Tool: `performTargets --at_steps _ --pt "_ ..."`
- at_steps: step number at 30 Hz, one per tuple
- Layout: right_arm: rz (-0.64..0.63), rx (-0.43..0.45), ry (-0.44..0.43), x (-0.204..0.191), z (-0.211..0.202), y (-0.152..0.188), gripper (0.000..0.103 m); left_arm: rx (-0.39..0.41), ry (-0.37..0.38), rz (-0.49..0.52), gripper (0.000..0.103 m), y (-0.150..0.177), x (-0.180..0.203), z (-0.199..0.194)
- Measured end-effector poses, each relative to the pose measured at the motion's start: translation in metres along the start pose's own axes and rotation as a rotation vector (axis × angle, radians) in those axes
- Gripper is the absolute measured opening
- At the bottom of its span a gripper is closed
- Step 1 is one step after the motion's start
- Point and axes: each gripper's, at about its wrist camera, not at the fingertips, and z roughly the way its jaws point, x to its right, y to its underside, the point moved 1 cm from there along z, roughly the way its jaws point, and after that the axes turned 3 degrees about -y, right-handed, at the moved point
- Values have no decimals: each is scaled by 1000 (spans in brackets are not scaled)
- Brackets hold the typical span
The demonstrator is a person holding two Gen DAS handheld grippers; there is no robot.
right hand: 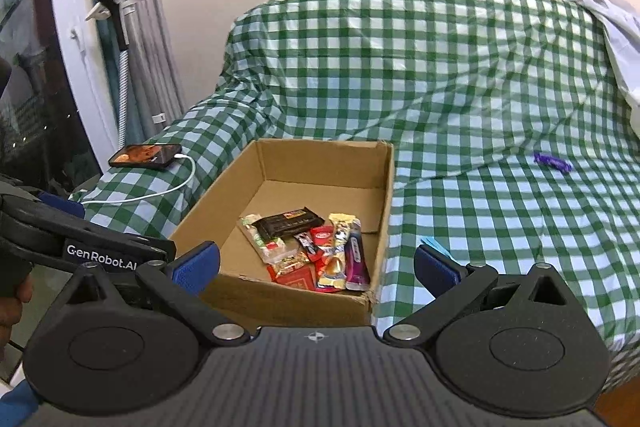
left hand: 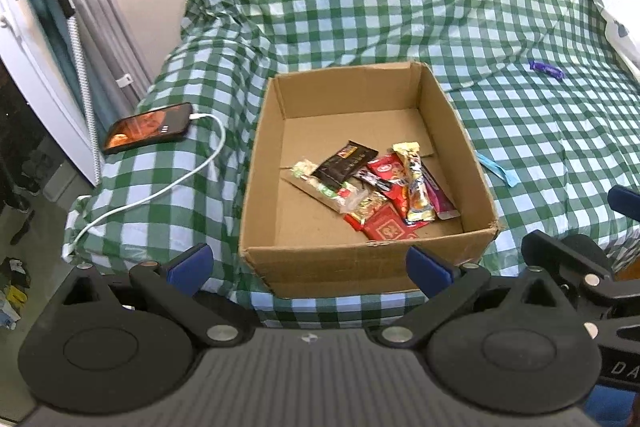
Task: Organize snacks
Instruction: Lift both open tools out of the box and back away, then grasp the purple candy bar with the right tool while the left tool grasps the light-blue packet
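Both tongs, left (left hand: pixel 308 267) and right (right hand: pixel 316 265), I hold spread wide with nothing between the blue pads. Glossy crinkled snack wrappers (left hand: pixel 376 191) lie heaped inside the brown corrugated cardboard box (left hand: pixel 360 259) on the green-checked cloth (left hand: pixel 400 7). One purple wrapped candy (right hand: pixel 552 162) and one flat light-blue packet (left hand: pixel 500 171) lie on the cloth outside the box.
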Motion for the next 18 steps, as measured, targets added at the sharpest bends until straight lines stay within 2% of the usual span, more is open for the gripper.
performTargets --at_steps 5,9,16,18 --pt "73 -18 28 34 8 2 102 -26 24 23 103 -24 27 15" --pt "123 -22 89 73 13 1 102 -32 64 63 103 -52 64 26" --pt "129 30 256 170 24 -26 102 -28 165 178 103 -106 165 52" --pt "113 55 319 203 31 -40 102 -66 205 198 103 -121 196 69"
